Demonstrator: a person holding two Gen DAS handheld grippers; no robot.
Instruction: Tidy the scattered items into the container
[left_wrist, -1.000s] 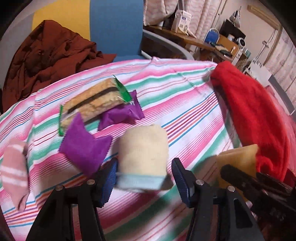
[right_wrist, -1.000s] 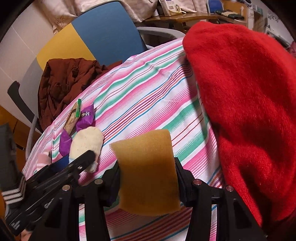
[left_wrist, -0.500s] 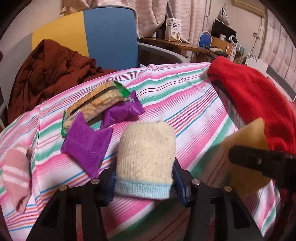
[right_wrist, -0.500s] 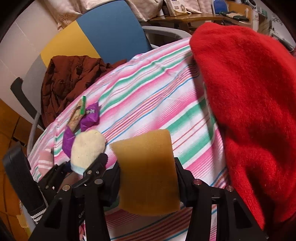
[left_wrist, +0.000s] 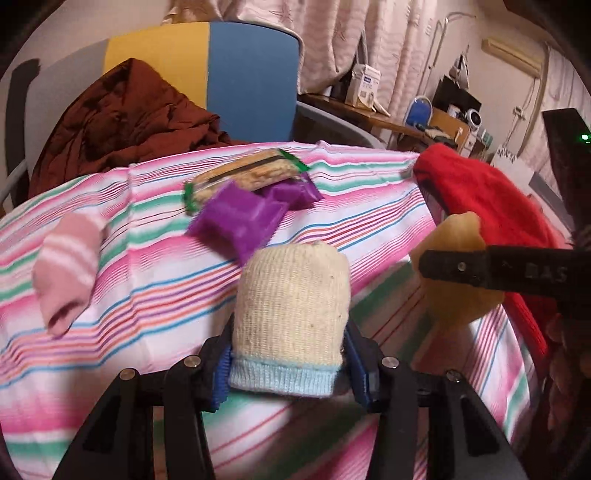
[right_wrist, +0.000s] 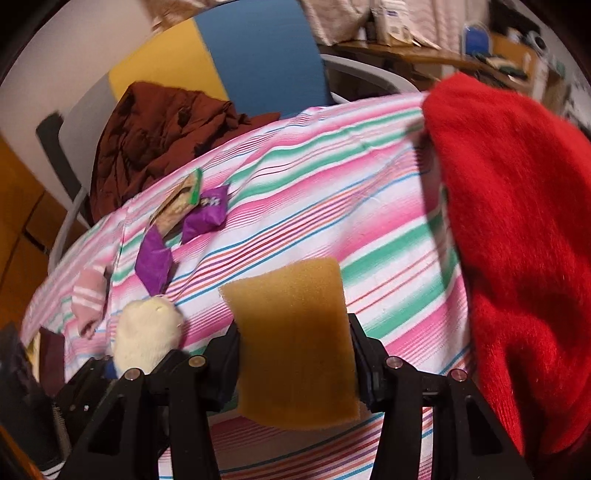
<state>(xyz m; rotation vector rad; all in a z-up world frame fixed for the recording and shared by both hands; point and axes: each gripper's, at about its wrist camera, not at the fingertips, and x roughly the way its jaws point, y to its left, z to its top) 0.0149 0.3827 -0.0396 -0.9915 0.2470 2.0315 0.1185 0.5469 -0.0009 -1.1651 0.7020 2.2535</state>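
Both grippers angled down, left (left_wrist: 290, 363) round sock (left_wrist: 291, 310), right (right_wrist: 295, 362) round sponge (right_wrist: 295, 339).

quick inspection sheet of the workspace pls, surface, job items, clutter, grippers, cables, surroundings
surface: pink, green and white striped cloth covers the table.
job's things: cream sock and yellow sponge are gripped; pink striped sock, two purple packets and a cracker pack lie loose on the cloth. No container identified.
clutter: red fleece heaped at the cloth's right edge.
grippers: left gripper has just been closing, the cream sock between its pads; right gripper clamps the yellow sponge.
cables: nothing seen.
surroundings: blue and yellow chair bearing a brown jacket; cluttered desk behind.
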